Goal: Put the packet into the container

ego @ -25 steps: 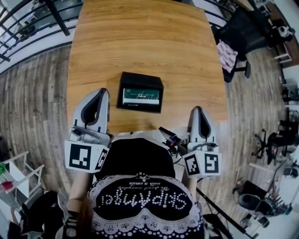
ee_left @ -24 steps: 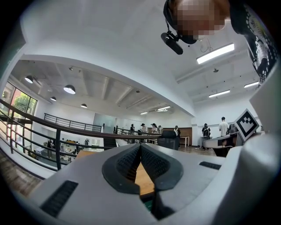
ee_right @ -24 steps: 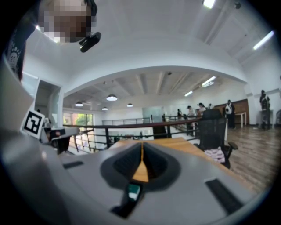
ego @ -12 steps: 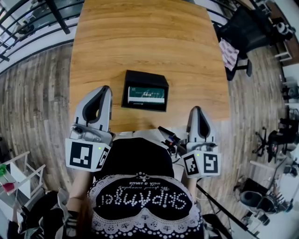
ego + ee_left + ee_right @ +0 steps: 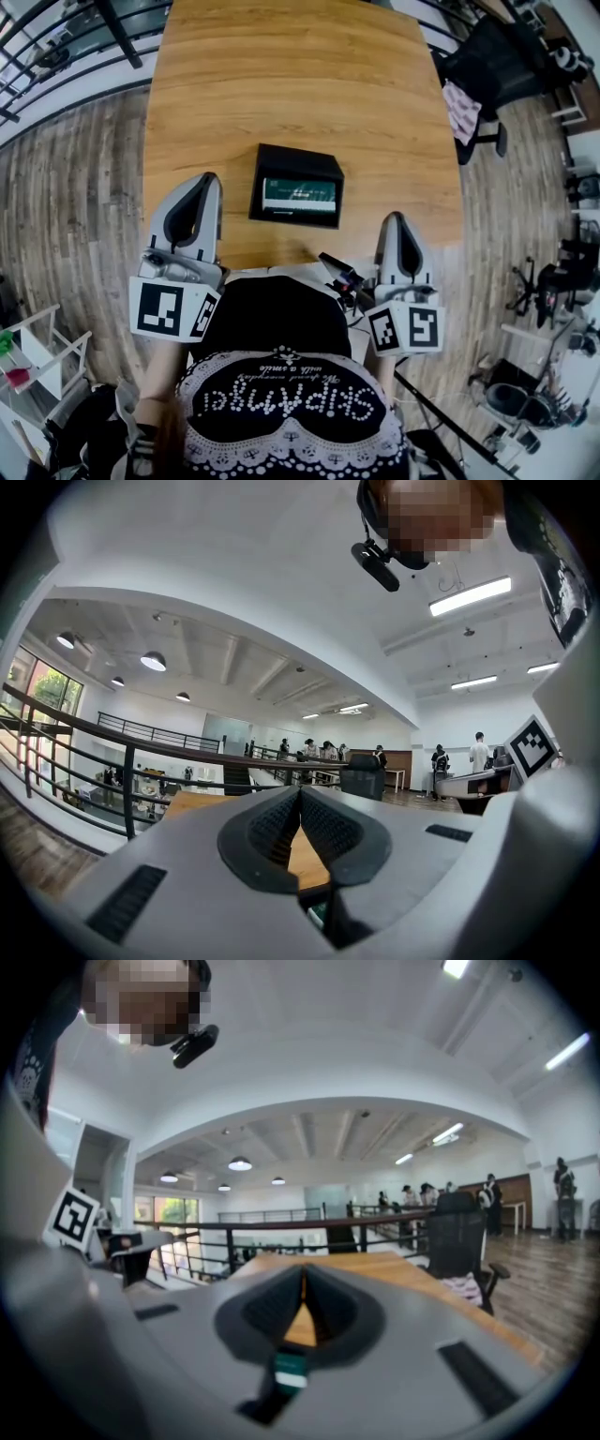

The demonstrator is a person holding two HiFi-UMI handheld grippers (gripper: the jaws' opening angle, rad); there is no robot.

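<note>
A black open container (image 5: pixel 297 185) stands on the wooden table (image 5: pixel 300 75), near its front edge. A green packet (image 5: pixel 299 195) lies flat inside it. My left gripper (image 5: pixel 195 184) is shut and empty, just left of the container. Over the table's front edge, right of the container, my right gripper (image 5: pixel 397 223) is also shut and holds nothing. In the left gripper view the jaws (image 5: pixel 300 794) meet at the tip, with the table top behind them. The right gripper view shows its jaws (image 5: pixel 303 1274) closed too, and a bit of the green packet (image 5: pixel 289 1370) below them.
A black office chair (image 5: pixel 487 66) with a patterned cloth stands off the table's right side. A metal railing (image 5: pixel 56 47) runs along the far left. A white rack (image 5: pixel 28 356) stands on the floor at the lower left. The person's torso (image 5: pixel 281 375) fills the bottom.
The container sits slightly further right in the head view than a second ago. Both grippers stay shut and have barely shifted near the table's front edge.
</note>
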